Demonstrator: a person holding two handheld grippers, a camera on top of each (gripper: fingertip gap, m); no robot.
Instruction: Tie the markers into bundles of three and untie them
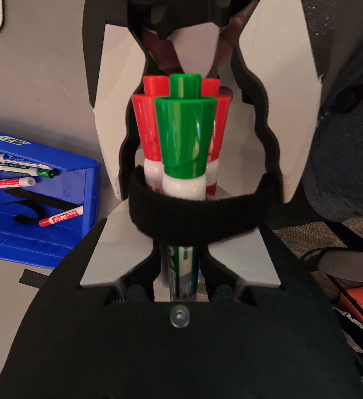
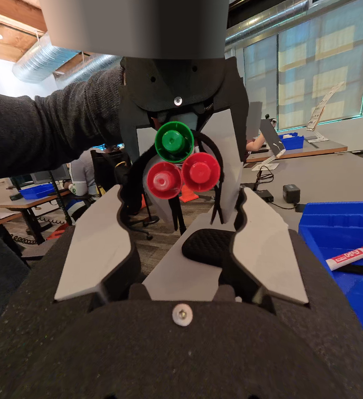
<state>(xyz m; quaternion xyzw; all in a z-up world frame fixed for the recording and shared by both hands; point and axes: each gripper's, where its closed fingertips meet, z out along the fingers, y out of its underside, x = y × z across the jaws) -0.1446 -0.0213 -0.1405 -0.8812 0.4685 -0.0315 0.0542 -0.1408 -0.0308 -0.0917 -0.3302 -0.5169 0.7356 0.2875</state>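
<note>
A bundle of three markers, one green (image 1: 184, 133) and two red (image 1: 146, 129), points away from my left gripper (image 1: 180, 248), which is shut on the barrels. A black hook-and-loop strap (image 1: 197, 216) circles the bundle loosely below the caps. My right gripper (image 1: 202, 197) comes in from the top, open, with its fingertips at the sides of the strap loop. In the right wrist view I see the caps end-on: green (image 2: 174, 141) and two red (image 2: 164, 180). My right gripper (image 2: 181, 190) is open just short of them. The strap (image 2: 133, 177) hangs around them.
A blue bin (image 1: 87, 194) lies at the left with several loose markers (image 1: 61, 218) and spare black straps (image 1: 29, 213). It also shows in the right wrist view (image 2: 338, 218), holding a red marker (image 2: 351, 257). A dark sleeve (image 2: 46, 129) reaches in from the left. A power adapter (image 2: 290, 193) sits on the grey table.
</note>
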